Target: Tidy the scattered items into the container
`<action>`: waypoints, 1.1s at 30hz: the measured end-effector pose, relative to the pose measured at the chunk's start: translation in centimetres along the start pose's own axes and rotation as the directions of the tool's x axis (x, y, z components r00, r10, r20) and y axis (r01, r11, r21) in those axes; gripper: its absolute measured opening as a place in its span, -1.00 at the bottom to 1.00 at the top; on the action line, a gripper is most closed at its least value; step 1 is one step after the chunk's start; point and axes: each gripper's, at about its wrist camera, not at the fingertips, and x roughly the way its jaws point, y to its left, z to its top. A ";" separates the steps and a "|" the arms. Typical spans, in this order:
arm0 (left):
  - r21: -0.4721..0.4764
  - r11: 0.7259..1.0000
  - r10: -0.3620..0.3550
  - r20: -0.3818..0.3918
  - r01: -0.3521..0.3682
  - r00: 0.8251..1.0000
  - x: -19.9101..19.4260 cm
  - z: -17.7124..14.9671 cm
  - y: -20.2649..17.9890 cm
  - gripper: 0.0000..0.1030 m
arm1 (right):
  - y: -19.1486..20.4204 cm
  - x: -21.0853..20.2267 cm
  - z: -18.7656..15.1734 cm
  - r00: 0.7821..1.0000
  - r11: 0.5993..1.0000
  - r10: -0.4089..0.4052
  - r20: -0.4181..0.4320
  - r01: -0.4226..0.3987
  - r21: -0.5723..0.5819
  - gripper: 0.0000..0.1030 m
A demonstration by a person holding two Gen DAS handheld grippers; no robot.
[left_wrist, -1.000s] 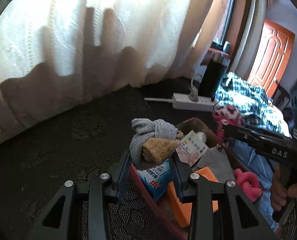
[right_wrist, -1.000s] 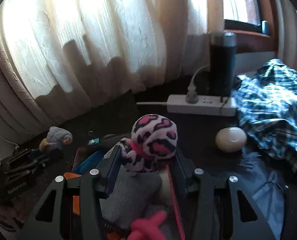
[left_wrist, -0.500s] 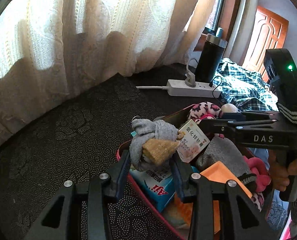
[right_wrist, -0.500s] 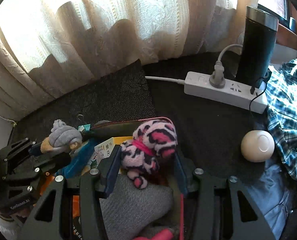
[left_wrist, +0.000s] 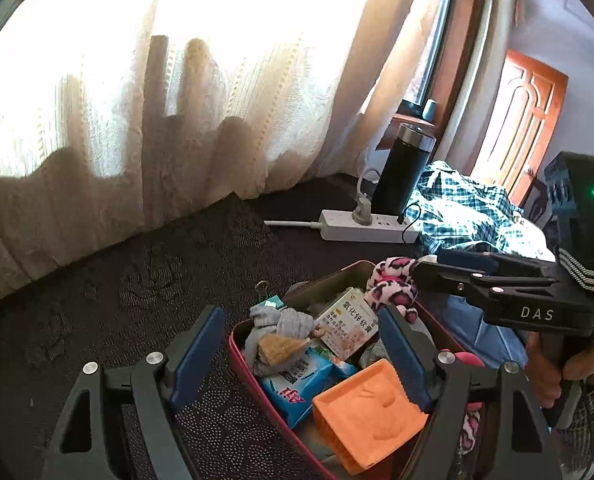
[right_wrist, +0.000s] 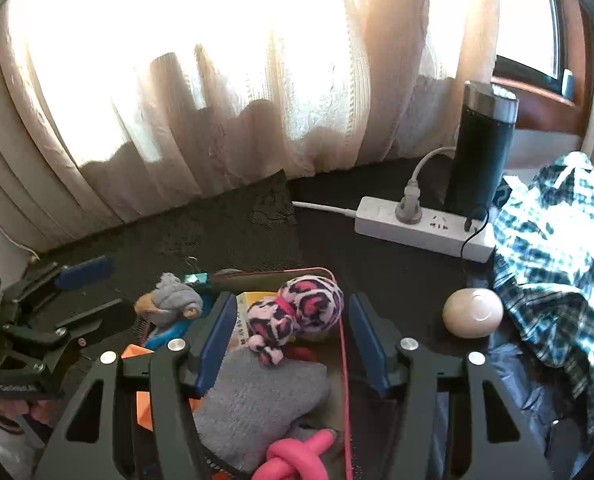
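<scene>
A red-rimmed container point(left_wrist: 253, 372) point(right_wrist: 343, 344) sits on the dark table, full of items. My left gripper point(left_wrist: 301, 344) is open above its near end; the grey-and-tan sock bundle point(left_wrist: 275, 334) point(right_wrist: 175, 300) lies in the container between the spread jaws. My right gripper point(right_wrist: 293, 330) is open over the far end; the pink leopard-print plush point(right_wrist: 297, 312) point(left_wrist: 391, 282) rests in the container between its jaws. Inside also lie a medicine box point(left_wrist: 347, 328), a blue packet point(left_wrist: 297, 384), an orange block point(left_wrist: 369, 408), a grey sock point(right_wrist: 257, 396) and a pink knotted toy point(right_wrist: 293, 456).
A white power strip point(right_wrist: 421, 228) point(left_wrist: 369, 230), a black tumbler point(right_wrist: 481, 148) and a plaid shirt point(right_wrist: 557, 248) lie at the back right. A cream round object point(right_wrist: 473, 312) sits right of the container. White curtains point(left_wrist: 177, 80) hang behind the table.
Both grippers have opened. The left has let go of the sock bundle and the right has let go of the leopard plush; both now lie in the container.
</scene>
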 end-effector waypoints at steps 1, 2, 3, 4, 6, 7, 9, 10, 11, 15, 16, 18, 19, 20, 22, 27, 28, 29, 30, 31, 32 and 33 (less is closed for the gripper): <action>-0.009 1.000 -0.006 -0.006 0.006 1.000 0.2 -0.1 0.1 0.57 | -0.2 0.3 0.0 1.000 1.000 0.023 -0.008 -0.023 0.013 0.21; -0.017 1.000 -0.013 -0.014 0.012 1.000 0.5 -0.2 0.2 0.57 | -0.3 0.9 0.0 0.998 0.998 0.052 -0.022 -0.052 0.030 0.21; -0.024 1.000 -0.017 -0.025 0.017 1.000 0.9 -0.4 0.2 0.57 | -0.5 1.5 -0.1 0.996 0.995 0.084 -0.039 -0.082 0.049 0.21; -0.029 0.999 -0.020 -0.037 0.019 0.999 1.3 -0.6 0.2 0.57 | -0.6 2.3 -0.1 0.993 0.993 0.105 -0.063 -0.101 0.064 0.21; -0.029 0.999 -0.017 -0.065 0.015 0.998 2.1 -1.0 0.2 0.57 | -0.7 4.0 -0.5 0.986 0.990 0.123 -0.111 -0.114 0.082 0.20; -0.025 1.000 -0.013 -0.079 0.011 0.997 2.5 -1.3 0.2 0.57 | -0.7 4.7 -0.8 0.984 0.991 0.119 -0.130 -0.109 0.081 0.20; -0.028 1.000 -0.011 -0.085 0.008 0.996 2.9 -1.7 0.4 0.58 | -0.6 6.1 -1.4 0.979 0.992 0.112 -0.169 -0.099 0.079 0.14; -0.038 0.999 -0.015 -0.081 0.012 0.997 2.7 -1.8 0.5 0.58 | -0.5 6.3 -1.6 0.979 0.993 0.107 -0.174 -0.095 0.076 0.14; -0.049 0.999 -0.016 -0.079 0.012 0.997 2.5 -1.7 0.7 0.58 | -0.4 5.8 -1.5 0.982 0.993 0.103 -0.158 -0.093 0.072 0.14; -0.088 0.996 0.002 -0.054 -0.007 0.999 1.1 -1.7 1.2 0.58 | 0.1 2.6 -0.9 0.995 0.997 0.066 -0.076 -0.063 0.039 0.14; -0.097 0.995 0.008 -0.047 -0.013 0.999 0.5 -1.8 1.2 0.58 | 0.3 1.6 -0.7 0.997 0.998 0.052 -0.054 -0.051 0.030 0.16; -0.112 0.993 0.036 -0.045 -0.041 0.998 -0.8 -1.9 1.0 0.58 | 0.4 -0.5 -0.9 1.000 1.000 0.021 -0.019 -0.021 0.018 0.42; -0.112 0.991 0.061 -0.049 -0.066 0.997 -1.4 -2.1 0.8 0.68 | 0.3 -1.2 -1.1 1.000 1.000 0.007 -0.007 -0.007 0.015 0.64; -0.107 0.990 0.084 -0.047 -0.089 0.995 -1.9 -2.4 0.4 0.74 | 0.2 -2.0 -1.5 1.000 1.000 -0.002 0.006 0.002 0.013 0.66; -0.085 0.987 0.138 -0.027 -0.139 0.990 -3.3 -3.0 -0.4 0.92 | 0.5 -3.6 -2.5 1.000 1.000 -0.008 0.017 0.008 0.010 0.67; -0.033 0.962 0.271 0.010 -0.271 0.962 -6.0 -5.3 -2.9 0.98 | 1.0 -5.9 -6.6 0.999 0.999 -0.032 -0.023 0.031 -0.007 0.80; -0.026 0.955 0.297 0.008 -0.297 0.955 -6.3 -5.9 -3.5 0.98 | 1.1 -6.3 -7.4 0.999 0.999 -0.041 -0.028 0.041 -0.016 0.92; -0.021 0.949 0.316 0.005 -0.316 0.949 -6.5 -6.5 -4.1 0.98 | 1.3 -6.6 -8.3 0.998 0.998 -0.053 -0.030 0.052 -0.027 0.98; -0.022 0.947 0.320 -0.001 -0.320 0.947 -6.7 -7.0 -4.6 0.98 | 1.6 -7.0 -9.1 0.998 0.997 -0.062 -0.029 0.061 -0.039 0.98; -0.023 0.946 0.323 -0.008 -0.324 0.946 -6.8 -7.6 -5.1 0.98 | 1.9 -7.4 -9.9 0.997 0.996 -0.075 -0.028 0.073 -0.057 0.99; -0.029 0.945 0.325 -0.017 -0.326 0.946 -6.8 -8.2 -5.6 0.98 | 2.2 -7.7 -10.7 0.996 0.993 -0.090 -0.027 0.088 -0.075 0.98; -0.034 0.944 0.328 -0.025 -0.329 0.944 -6.9 -8.8 -6.1 0.98 | 2.5 -7.8 -11.4 0.994 0.991 -0.103 -0.027 0.101 -0.090 0.98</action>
